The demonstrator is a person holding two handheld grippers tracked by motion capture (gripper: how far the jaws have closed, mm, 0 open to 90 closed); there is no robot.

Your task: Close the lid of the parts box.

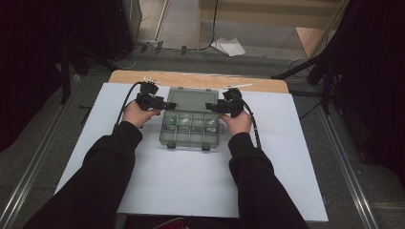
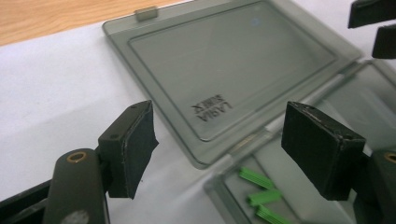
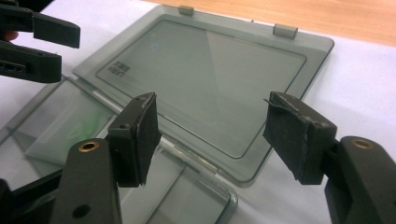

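Note:
A smoky transparent compartment box (image 1: 191,135) lies open on the white sheet, its lid (image 1: 193,99) folded flat away from me. The lid (image 2: 233,60) (image 3: 205,79) carries raised lettering and two latches on its far edge. Small green parts (image 2: 261,196) and pale bits sit in the compartments (image 1: 184,125). My left gripper (image 1: 167,104) (image 2: 219,149) hovers open over the hinge at the box's left end. At the right end, my right gripper (image 1: 210,107) (image 3: 212,135) stands open above the hinge too. Nothing is between either pair of jaws.
The white sheet (image 1: 143,167) covers a wooden table whose far edge (image 1: 200,80) shows as a bare strip. Beyond it are floor, cables and dark stands. The person's black sleeves (image 1: 110,176) reach in from below.

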